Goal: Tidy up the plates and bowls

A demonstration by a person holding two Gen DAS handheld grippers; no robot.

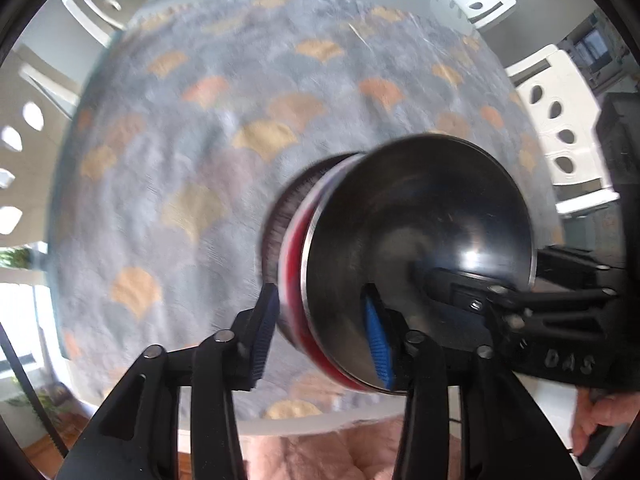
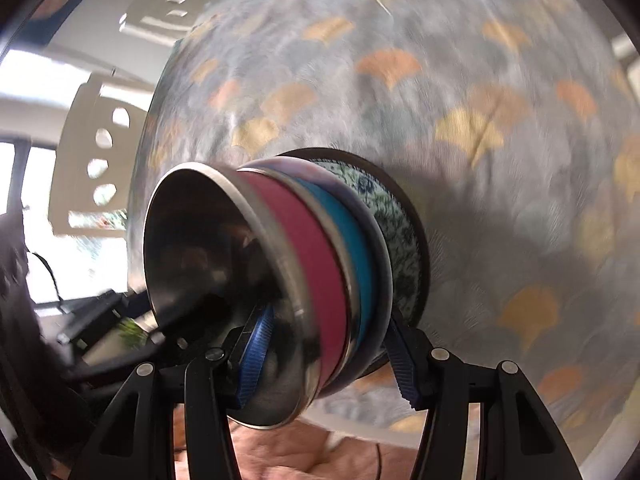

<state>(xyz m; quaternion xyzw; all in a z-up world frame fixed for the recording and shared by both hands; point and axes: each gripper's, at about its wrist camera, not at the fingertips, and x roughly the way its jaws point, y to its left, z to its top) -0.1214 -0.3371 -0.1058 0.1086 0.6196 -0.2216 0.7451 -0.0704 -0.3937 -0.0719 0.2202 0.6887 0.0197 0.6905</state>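
Observation:
A stack of nested bowls is held tilted above the table, steel inside, with red and dark rims behind. My left gripper is shut on the stack's near wall, one blue pad inside the steel bowl, one outside. In the right wrist view the stack shows a steel bowl with a red band, a blue bowl, a dark bowl and a floral bowl. My right gripper is shut on the opposite side of the stack. The right gripper also shows in the left wrist view.
A round table with a grey cloth patterned with orange and yellow fan shapes lies under the stack. White chairs stand around it. A pink cushion is at the near edge. The frames are motion-blurred.

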